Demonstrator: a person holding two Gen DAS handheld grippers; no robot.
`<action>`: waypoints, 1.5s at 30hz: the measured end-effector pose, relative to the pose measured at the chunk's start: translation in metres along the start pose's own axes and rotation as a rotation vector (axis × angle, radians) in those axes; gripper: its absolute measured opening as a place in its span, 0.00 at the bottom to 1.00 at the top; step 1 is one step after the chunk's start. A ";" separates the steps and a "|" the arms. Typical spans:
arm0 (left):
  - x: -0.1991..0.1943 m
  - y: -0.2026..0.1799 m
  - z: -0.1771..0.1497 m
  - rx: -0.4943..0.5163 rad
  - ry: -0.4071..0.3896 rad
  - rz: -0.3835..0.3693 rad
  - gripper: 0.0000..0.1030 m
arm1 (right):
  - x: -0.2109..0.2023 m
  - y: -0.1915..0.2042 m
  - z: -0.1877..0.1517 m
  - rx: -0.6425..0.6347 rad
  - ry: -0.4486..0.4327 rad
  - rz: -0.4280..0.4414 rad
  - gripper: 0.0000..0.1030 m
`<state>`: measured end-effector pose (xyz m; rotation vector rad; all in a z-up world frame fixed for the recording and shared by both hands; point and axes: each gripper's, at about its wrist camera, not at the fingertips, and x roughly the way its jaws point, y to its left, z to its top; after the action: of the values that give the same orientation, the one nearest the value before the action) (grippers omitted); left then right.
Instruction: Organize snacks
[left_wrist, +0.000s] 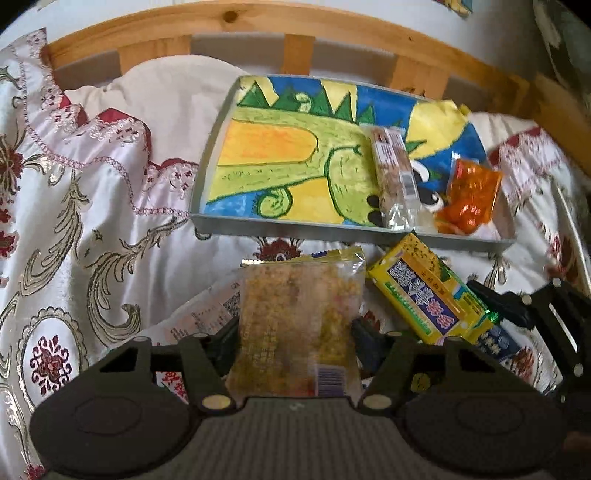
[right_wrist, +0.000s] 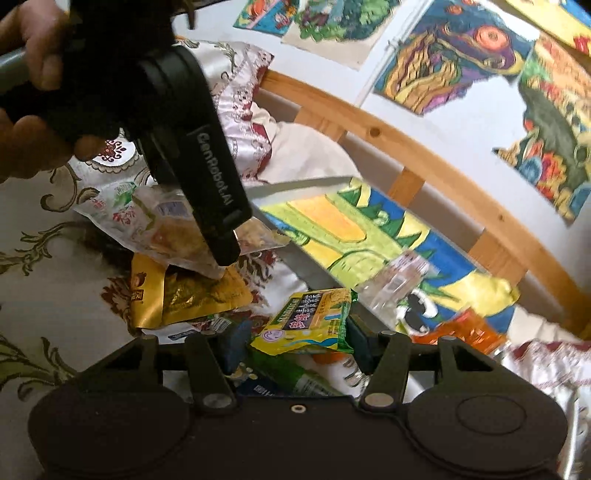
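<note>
My left gripper (left_wrist: 295, 332) is shut on a clear packet of golden crumbly snack (left_wrist: 299, 317), held above the bedspread just in front of the grey tray (left_wrist: 258, 224). The tray has a green dinosaur drawing as its floor and holds a long clear biscuit pack (left_wrist: 393, 177) and an orange packet (left_wrist: 469, 195) at its right end. My right gripper (right_wrist: 295, 345) is shut on a yellow and green snack packet (right_wrist: 306, 325), which also shows in the left wrist view (left_wrist: 428, 295). The left gripper shows in the right wrist view (right_wrist: 218, 221), with its packet (right_wrist: 177, 236).
A gold packet (right_wrist: 195, 295), a white pouch (right_wrist: 114, 210) and several more packets (right_wrist: 288, 380) lie on the patterned bedspread (left_wrist: 74, 221) in front of the tray. A wooden slatted headboard (left_wrist: 295, 44) and a pillow (left_wrist: 166, 96) lie behind. Drawings (right_wrist: 443, 55) hang on the wall.
</note>
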<state>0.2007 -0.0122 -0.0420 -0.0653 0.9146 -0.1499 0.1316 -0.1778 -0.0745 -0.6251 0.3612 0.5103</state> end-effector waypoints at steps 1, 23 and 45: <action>-0.002 -0.001 0.002 -0.002 -0.012 0.004 0.65 | -0.002 0.000 0.000 -0.017 -0.009 -0.011 0.56; 0.068 -0.053 0.095 -0.107 -0.210 0.105 0.65 | 0.033 -0.069 0.004 -0.030 -0.103 -0.235 0.57; 0.114 -0.063 0.091 -0.122 -0.175 0.161 0.68 | 0.072 -0.102 -0.013 0.083 -0.008 -0.247 0.59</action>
<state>0.3350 -0.0933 -0.0684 -0.1160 0.7496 0.0605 0.2443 -0.2319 -0.0707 -0.5778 0.2916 0.2606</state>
